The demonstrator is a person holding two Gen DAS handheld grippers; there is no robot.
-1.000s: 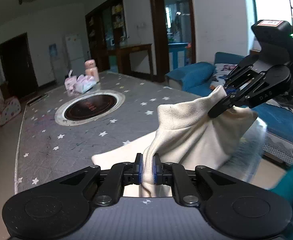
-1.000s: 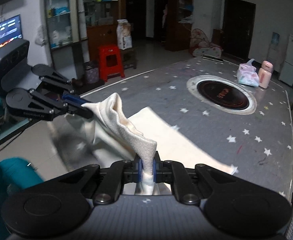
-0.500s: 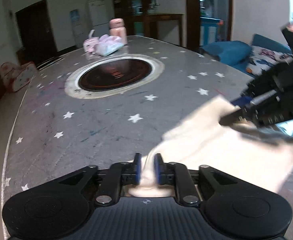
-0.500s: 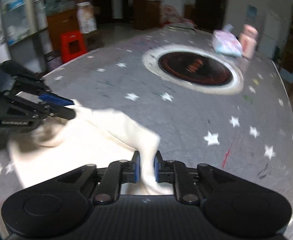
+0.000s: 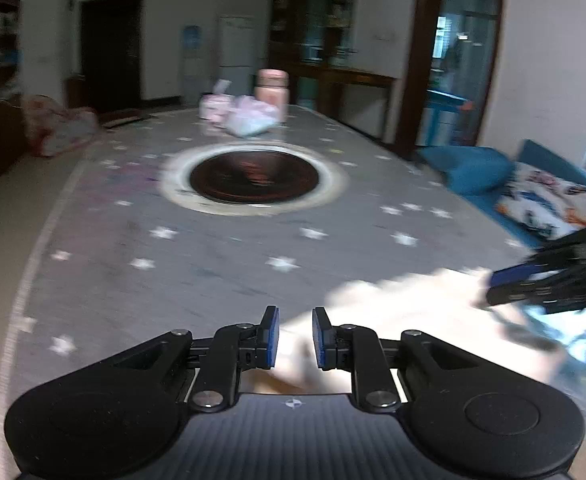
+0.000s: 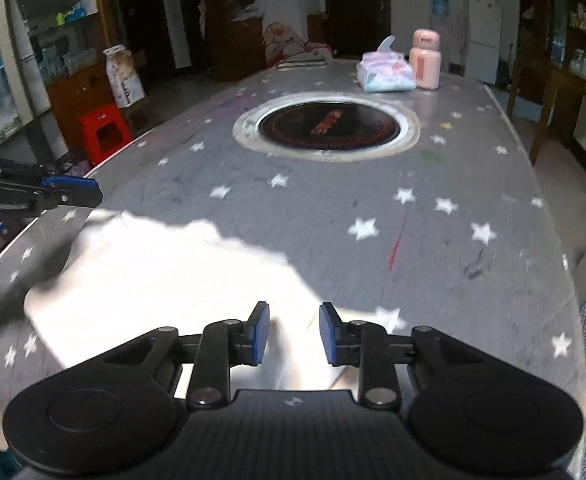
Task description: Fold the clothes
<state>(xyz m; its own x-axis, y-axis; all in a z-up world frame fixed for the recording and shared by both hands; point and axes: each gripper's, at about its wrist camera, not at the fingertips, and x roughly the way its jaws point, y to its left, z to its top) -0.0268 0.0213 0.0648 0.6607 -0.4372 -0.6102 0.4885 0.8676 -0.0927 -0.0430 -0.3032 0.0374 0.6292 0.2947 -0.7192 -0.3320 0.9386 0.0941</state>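
Note:
A cream-white garment (image 6: pixel 161 276) lies flat on the grey star-patterned table (image 6: pixel 433 248), at its near end. In the left wrist view the same garment (image 5: pixel 409 320) spreads to the right, blurred. My left gripper (image 5: pixel 295 338) is open just above the cloth's near edge, nothing between its blue pads. My right gripper (image 6: pixel 294 334) is also open over the garment's near right corner, holding nothing. Each gripper shows at the side of the other's view: the right gripper (image 5: pixel 533 284) and the left gripper (image 6: pixel 73 194).
A round dark cooktop (image 6: pixel 327 126) is set into the table's middle. A tissue pack (image 6: pixel 385 74) and a pink bottle (image 6: pixel 425 60) stand at the far end. A red stool (image 6: pixel 103 132) is left of the table, a blue sofa (image 5: pixel 533 184) on the other side.
Both grippers lowered the lifted garment onto the table, then opened and let go. The cloth now lies flat instead of hanging between them.

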